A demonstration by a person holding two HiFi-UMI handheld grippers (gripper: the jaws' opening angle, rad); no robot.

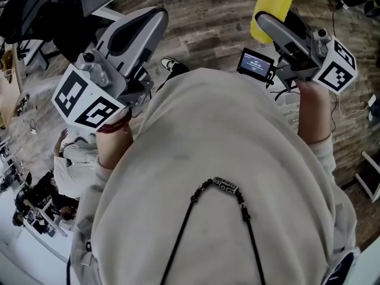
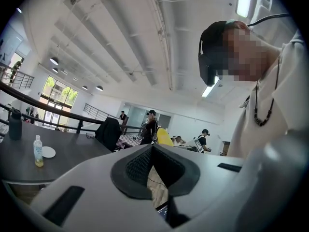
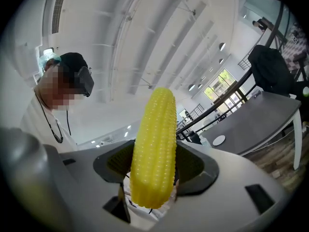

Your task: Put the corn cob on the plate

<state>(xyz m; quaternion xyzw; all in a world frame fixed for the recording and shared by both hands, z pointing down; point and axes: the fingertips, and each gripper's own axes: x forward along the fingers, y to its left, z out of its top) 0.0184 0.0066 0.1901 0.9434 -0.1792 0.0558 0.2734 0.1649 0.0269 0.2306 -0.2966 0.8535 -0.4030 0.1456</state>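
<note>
Head view was mostly blocked by the person's pale hooded top (image 1: 225, 177), a dark corded necklace (image 1: 225, 186) lying across it; wood floor (image 1: 196, 28) showed past it, and the corn cob (image 1: 272, 5) stuck up at the upper right of the frame, above a small lit screen (image 1: 256, 64). In the right gripper view the right gripper (image 3: 153, 166) had its fingers (image 3: 193, 166) spread wide and clamped on the cob near its lower end; the cob stood almost upright and covered the middle of the frame. Behind it, at the right, a dark grey worktop (image 3: 260, 124) carried a white plate (image 3: 218, 140), well apart from the cob; a black chair (image 3: 270, 66) stood at the upper right. In the left gripper view the left gripper (image 2: 152, 153) had its fingers (image 2: 137, 168) closed together, empty; on the worktop at the left of the frame the plate lay bare, just beside a clear bottle (image 2: 37, 151) with yellowish liquid low in it; a dark flask (image 2: 14, 124) stood further left; several people (image 2: 150, 124) were at the far side of the room.
</note>
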